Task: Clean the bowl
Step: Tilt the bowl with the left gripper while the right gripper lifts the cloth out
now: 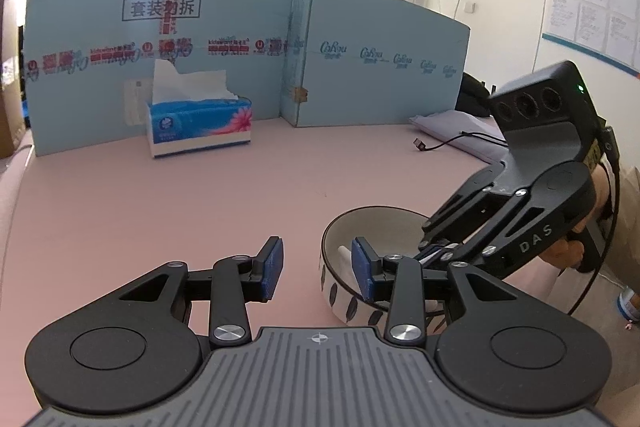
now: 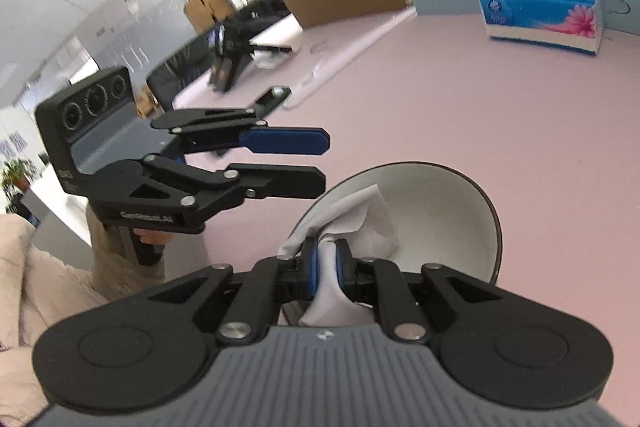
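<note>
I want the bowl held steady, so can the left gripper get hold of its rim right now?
Probably yes: the left gripper is open, with the bowl rim between its fingers. The right gripper, holding a tissue, works inside the bowl, clear of that rim.

White-inside bowl (image 1: 344, 291) with dark leaf marks outside, pink table (image 1: 160, 195), blue flowered tissue box (image 1: 200, 127)

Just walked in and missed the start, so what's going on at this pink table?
A person holding a gripper in each hand is wiping out a round, white-lined ceramic bowl with a dark rim. The right gripper is shut on a crumpled white tissue and pushes it into the bowl. The left gripper is open, one finger inside the rim, one outside. A blue tissue box stands at the back.
</note>
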Tool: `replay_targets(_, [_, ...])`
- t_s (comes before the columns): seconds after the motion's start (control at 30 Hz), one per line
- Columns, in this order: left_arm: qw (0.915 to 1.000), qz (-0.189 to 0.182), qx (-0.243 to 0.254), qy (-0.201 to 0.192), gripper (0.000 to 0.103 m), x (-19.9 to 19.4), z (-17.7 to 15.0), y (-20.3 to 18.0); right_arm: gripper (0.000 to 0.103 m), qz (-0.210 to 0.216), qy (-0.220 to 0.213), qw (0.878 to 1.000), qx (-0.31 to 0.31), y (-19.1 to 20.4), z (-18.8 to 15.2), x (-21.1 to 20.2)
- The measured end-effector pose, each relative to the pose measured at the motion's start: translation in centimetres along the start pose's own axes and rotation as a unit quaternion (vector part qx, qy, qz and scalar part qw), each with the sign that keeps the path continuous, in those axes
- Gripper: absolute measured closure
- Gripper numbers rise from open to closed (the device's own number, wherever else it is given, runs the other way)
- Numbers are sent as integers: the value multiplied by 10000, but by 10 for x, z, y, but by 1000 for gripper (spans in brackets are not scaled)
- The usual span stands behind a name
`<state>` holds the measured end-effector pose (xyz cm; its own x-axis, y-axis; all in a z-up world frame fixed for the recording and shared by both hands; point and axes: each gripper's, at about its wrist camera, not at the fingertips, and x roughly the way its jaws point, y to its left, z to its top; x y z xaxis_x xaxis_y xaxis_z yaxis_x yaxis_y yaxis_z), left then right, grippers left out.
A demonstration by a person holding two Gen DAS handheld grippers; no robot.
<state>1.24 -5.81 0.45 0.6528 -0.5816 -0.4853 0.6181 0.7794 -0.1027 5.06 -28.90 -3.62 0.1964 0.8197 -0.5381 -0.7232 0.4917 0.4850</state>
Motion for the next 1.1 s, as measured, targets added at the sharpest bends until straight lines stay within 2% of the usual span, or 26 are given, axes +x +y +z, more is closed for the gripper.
replay_targets(0.2, [9998,147,99,1,56,-1,6,-12,90,320,-543,9979,165,-1,-13,-14])
replay_targets(0.4, [9995,139,273,44,56,2,9,-28,90,503,-1141,9919,233,-2,-34,-30])
replay_targets(0.83, [9969,-39,730,281,52,20,10,-70,91,43,-2194,9725,779,-23,-73,-74])
replay_targets(1.1, [9930,-256,1026,518,52,34,4,-95,91,-373,-2607,9550,1366,-45,-89,-84])
